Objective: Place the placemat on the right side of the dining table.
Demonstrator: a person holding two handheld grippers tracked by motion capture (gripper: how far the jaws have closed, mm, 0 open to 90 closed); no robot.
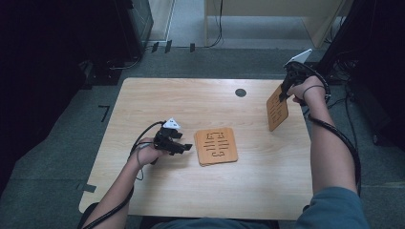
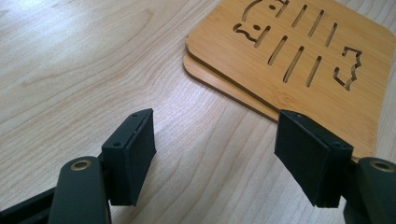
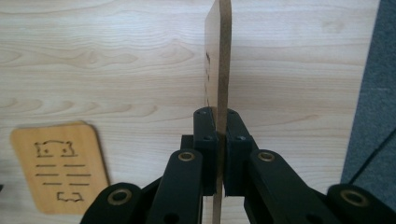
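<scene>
Right jaws: black pads of the right gripper (image 3: 216,154) clamped flat on the bottom edge of a thin square bamboo coaster (image 3: 218,56), which stands on edge straight up between them, held clear of the pale wood-grain surface (image 3: 116,60).
Left jaws: the left gripper (image 2: 219,154) stands part-open with nothing between its pads, low over the surface, with the near corner of the stack just ahead at two o'clock.
Stack: two flat bamboo coasters with slot cut-outs (image 1: 216,145) lie one on the other at table centre, the upper one skewed a little so the lower edge peeks out.
High view: the right gripper (image 1: 286,88) has the lifted coaster (image 1: 277,108) hanging at about two o'clock from the stack, well apart from it, near the right-hand rim; the left gripper (image 1: 184,145) waits just beside the stack at nine o'clock.
Step in hand: I'd call this the carry, one coaster in the air, heading either onto the stack or off to a spot of its own; which, the frames don't say.
Next move: needs the wrist rolled so the coaster lies flat, then lowered before those pads let go.
Edges: the right rim and the grey floor sit close behind the held piece, so drifting further toward three o'clock risks a drop off the edge.
Open room: plenty of bare wood from ten through one o'clock; a small dark round hole (image 1: 240,92) sits at the far side.
</scene>
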